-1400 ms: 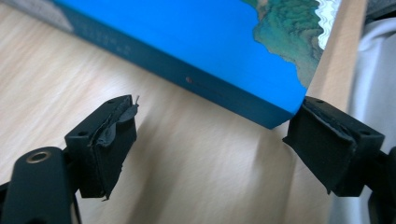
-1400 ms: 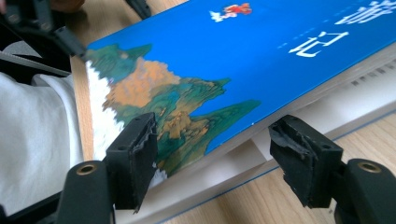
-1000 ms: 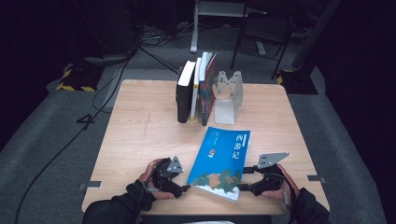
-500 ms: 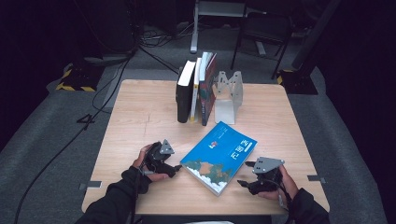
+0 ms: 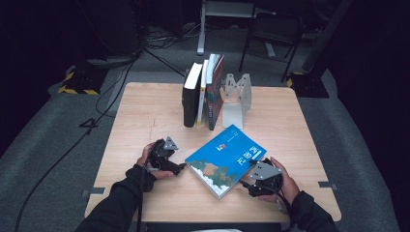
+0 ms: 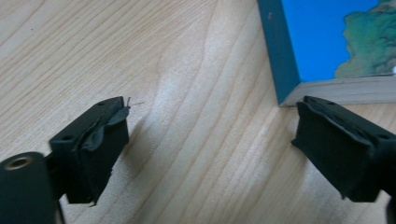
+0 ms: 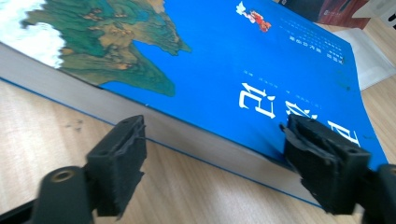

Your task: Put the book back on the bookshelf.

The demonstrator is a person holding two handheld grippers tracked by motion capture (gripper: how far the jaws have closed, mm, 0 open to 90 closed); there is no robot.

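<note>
Since a second ago the blue book has swung round on the wooden table: it lay nearly along the table's depth then, and now it lies flat at a slant, one corner toward the bookend and another toward the left gripper. That gripper has drawn back to the left and now sits just off the book's near-left corner. The right gripper has settled at the book's near-right edge, and its jaws have just been opening.

At the far side, a white metal bookend props a short row of upright books, which lean against it; about four, though the spines are hard to count from above.

The left gripper view shows its jaws spread wide over bare wood, the book's spine corner just ahead of one jaw and not between the pads. The right gripper view shows the page edge and cover lettering of the book close ahead of its parted jaws, one low by the page block, the other against the cover's edge, nothing clamped.
</note>
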